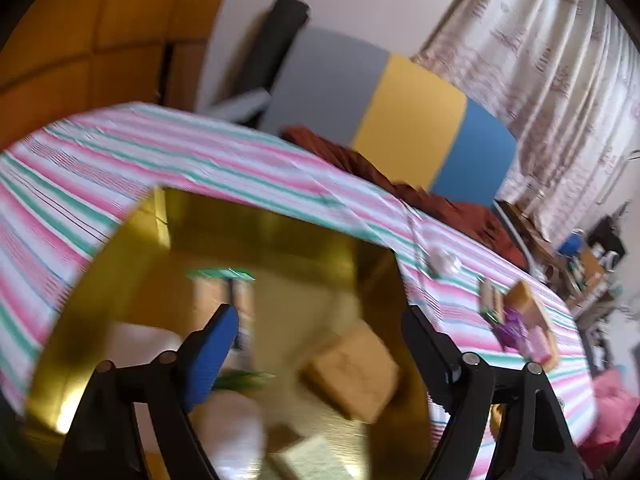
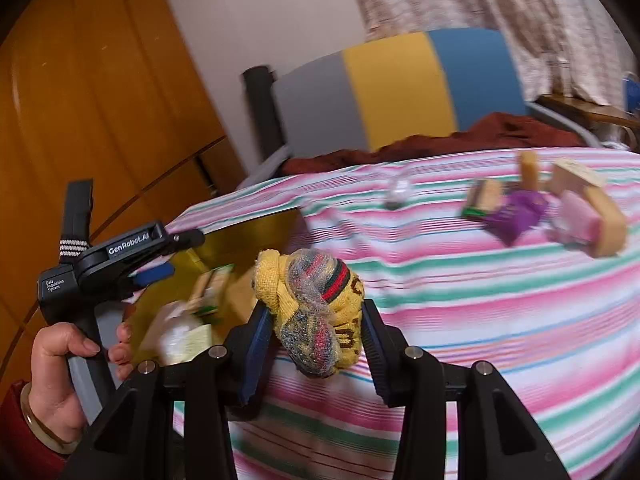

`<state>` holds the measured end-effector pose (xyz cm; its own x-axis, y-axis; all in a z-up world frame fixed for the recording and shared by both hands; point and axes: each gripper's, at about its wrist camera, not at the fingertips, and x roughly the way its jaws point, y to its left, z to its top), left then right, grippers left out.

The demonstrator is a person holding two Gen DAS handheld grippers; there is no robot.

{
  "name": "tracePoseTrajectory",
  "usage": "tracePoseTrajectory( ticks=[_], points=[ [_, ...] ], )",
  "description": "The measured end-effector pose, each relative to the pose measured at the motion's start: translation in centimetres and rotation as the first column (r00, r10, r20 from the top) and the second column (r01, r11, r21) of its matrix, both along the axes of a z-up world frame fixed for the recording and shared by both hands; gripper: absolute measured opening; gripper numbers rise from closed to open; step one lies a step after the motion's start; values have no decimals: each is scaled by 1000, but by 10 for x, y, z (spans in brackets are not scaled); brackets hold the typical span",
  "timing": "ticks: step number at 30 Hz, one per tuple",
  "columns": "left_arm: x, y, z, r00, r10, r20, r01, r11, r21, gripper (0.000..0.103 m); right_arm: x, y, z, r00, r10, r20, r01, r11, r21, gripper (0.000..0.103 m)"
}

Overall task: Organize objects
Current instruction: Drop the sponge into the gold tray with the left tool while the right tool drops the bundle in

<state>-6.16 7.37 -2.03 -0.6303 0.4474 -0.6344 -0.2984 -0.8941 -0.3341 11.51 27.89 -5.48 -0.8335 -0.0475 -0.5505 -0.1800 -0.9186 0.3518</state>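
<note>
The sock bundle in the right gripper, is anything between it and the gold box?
Nothing visible blocks it. The sock bundle is clamped in the right gripper, and the open gold box lies just left of it. The left gripper hovers open over the box's far side.

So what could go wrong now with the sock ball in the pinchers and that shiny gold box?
1. The sock ball is pinched only at its sides by the right gripper, with much of it bulging above the jaws; it might slip out.
2. The left gripper hangs open over the gold box, so the two grippers might bump there.
3. The small packets lie loose on the striped cloth; a tug could scatter them.
</note>
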Motion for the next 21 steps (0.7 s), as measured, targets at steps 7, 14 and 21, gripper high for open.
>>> tracePoseTrajectory(
  ticks=[7,14,21],
  points=[
    [-4,-50,19,977,212,-37,-214,975,-52,103,-60,-35,-2,978,192,77,-185,979,-89,44],
    [-8,-72,16,958,282,50,-281,959,-34,103,-120,-56,7,966,231,118,-232,973,-5,44],
    [-7,-65,8,956,261,132,-262,965,-15,103,-184,-49,-7,963,178,200,-179,984,-13,46]
  ],
)
